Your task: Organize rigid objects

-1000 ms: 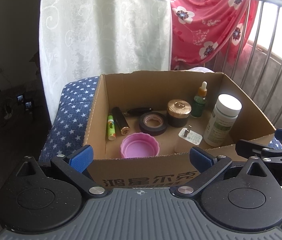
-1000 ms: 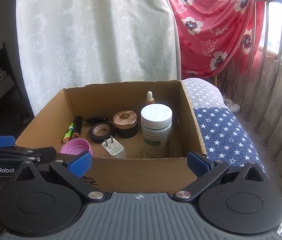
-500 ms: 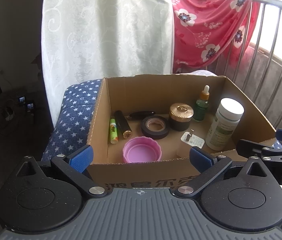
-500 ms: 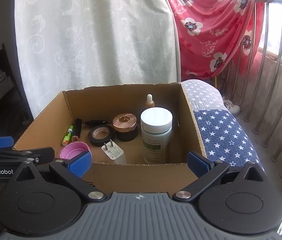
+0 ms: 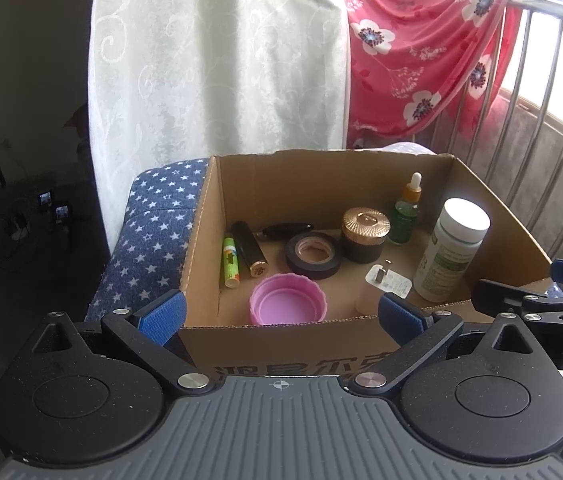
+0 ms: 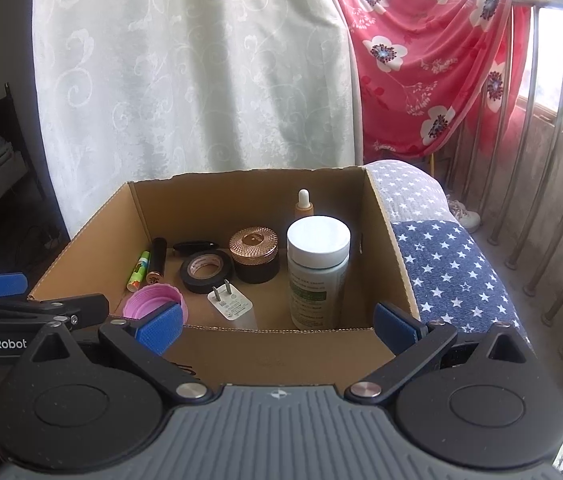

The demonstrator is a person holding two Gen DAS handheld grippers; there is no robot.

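An open cardboard box point(image 5: 281, 344) point(image 6: 273, 354) rests on a star-patterned cushion. Inside lie a pink lid point(image 5: 287, 304) point(image 6: 149, 300), a black tape roll point(image 5: 313, 254) point(image 6: 206, 270), a gold-lidded jar point(image 5: 364, 234) point(image 6: 255, 254), a white-capped bottle point(image 5: 451, 256) point(image 6: 315, 276), a dropper bottle point(image 5: 407, 212) point(image 6: 303, 204), a white plug point(image 5: 387, 282) point(image 6: 230, 302), a black tube point(image 5: 249, 250) point(image 6: 156, 260) and a green stick point(image 5: 230, 262) point(image 6: 137, 272). My left gripper point(image 5: 281, 312) and right gripper point(image 6: 277, 326) both hover open, empty, before the box's near wall.
The blue starred cushion point(image 5: 149, 240) point(image 6: 449, 272) extends either side of the box. A white curtain point(image 5: 217, 60) hangs behind, with a red floral cloth point(image 5: 421, 48) over a metal railing point(image 6: 561, 160) on the right. Dark floor with cables lies to the left.
Both grippers have risen and drawn back slightly, so the box sits lower and smaller in view. Nothing in the box has moved.
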